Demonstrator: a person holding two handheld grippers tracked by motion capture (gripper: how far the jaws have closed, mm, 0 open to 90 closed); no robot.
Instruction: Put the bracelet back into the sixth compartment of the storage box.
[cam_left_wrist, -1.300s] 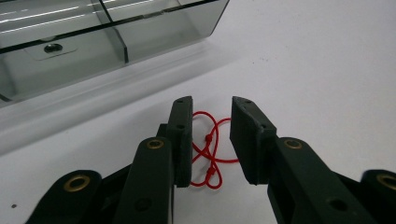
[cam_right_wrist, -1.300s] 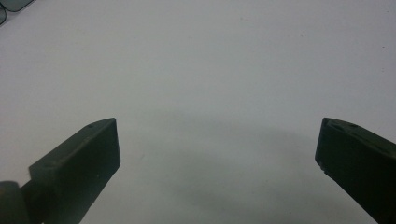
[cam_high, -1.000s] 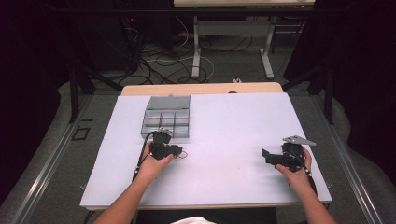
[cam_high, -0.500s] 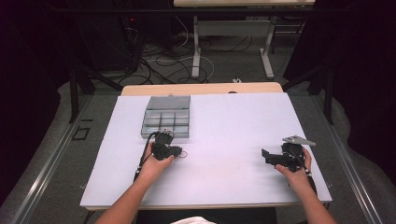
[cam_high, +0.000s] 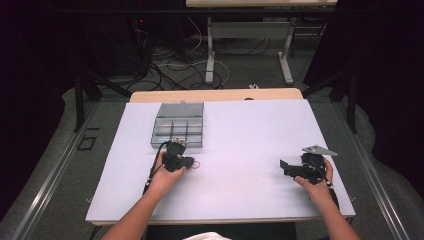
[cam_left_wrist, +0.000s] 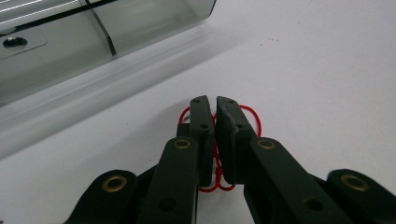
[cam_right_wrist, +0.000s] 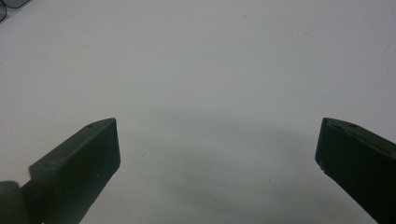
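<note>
The person's left forearm is reaching in from the bottom of the high view, angling up toward the middle-left of the table, with the hand wrapping around the left gripper just in front of the clear plastic organizer box. Its jaws have just been closing and are now pinching a thin red string between their flat black pads, the loops of string bulging out on either side of the tips and curling under them onto the table. The jaws are matte black, blocky and straight-edged, with small brass-ringed pivots showing at the linkages. The box beside them is looking smooth, glossy and translucent grey, with thin upright dividers splitting it into compartments. The right forearm is lying along the right side of the table, the hand holding the right gripper low over the bare surface, its jaws standing spread wide with nothing between them. The tabletop is looking plain, white and smooth
</note>
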